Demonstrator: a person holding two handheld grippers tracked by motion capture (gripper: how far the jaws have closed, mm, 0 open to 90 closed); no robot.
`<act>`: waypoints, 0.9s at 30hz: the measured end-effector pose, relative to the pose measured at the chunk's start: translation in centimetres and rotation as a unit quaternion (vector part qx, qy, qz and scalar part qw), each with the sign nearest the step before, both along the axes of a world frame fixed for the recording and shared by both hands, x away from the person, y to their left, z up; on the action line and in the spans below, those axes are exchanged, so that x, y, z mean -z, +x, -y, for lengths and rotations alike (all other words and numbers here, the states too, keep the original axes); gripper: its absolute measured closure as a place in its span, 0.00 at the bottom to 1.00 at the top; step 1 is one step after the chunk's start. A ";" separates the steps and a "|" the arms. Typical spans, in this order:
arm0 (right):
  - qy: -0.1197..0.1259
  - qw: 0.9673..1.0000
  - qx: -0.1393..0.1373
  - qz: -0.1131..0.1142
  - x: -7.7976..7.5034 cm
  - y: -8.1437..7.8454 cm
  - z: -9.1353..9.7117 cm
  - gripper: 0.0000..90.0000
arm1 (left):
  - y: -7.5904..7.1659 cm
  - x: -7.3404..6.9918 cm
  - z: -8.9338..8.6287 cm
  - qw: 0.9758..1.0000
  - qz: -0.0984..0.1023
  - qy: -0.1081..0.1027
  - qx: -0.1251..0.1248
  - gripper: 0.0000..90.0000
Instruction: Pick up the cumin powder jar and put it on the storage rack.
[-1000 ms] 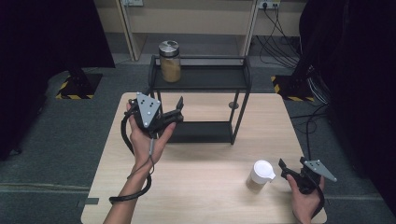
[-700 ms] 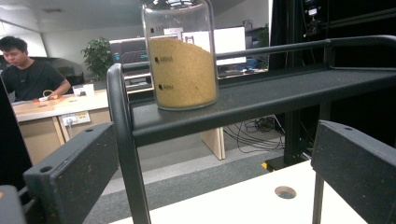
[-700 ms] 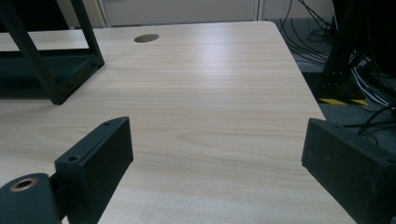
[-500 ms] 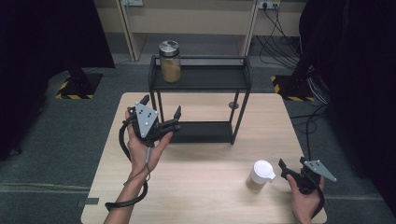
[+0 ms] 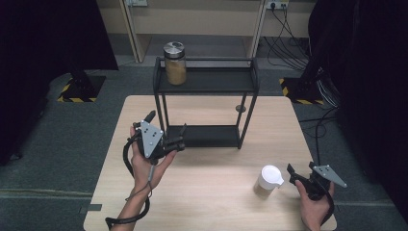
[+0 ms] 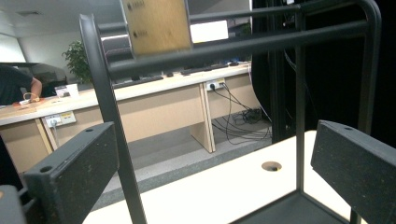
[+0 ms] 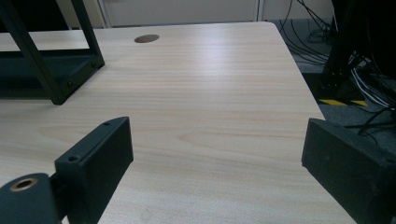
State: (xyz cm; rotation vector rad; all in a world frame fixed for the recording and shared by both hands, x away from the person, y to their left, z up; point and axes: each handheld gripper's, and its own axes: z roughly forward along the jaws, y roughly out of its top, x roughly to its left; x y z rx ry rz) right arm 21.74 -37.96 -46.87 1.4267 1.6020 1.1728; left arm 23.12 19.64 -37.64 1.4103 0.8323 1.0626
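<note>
- Fingers: left gripper jaws spread wide, empty, at the shelf rack's lower tier, centre frame; right gripper open, empty, lower right.
- Jar on the top shelf, upper centre; white cup beside the right gripper.
- Likely the jar is placed; the cup remains.

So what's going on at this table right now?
A person holds a gripper in each hand at a wooden table. The left gripper, jaws open and empty, is by the front left leg of a black two-tier rack. A jar with a metal lid stands on the rack's top shelf. The right gripper, also open with nothing between its jaws, sits near the table's right front corner beside a white-lidded container, apparently not touching it.
</note>
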 end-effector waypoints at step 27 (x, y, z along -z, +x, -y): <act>-0.003 1.000 -0.001 0.001 0.0 0.0 0.0 0.10 | -2.8 8.8 -0.6 0.999 -0.042 0.012 -0.002 0.01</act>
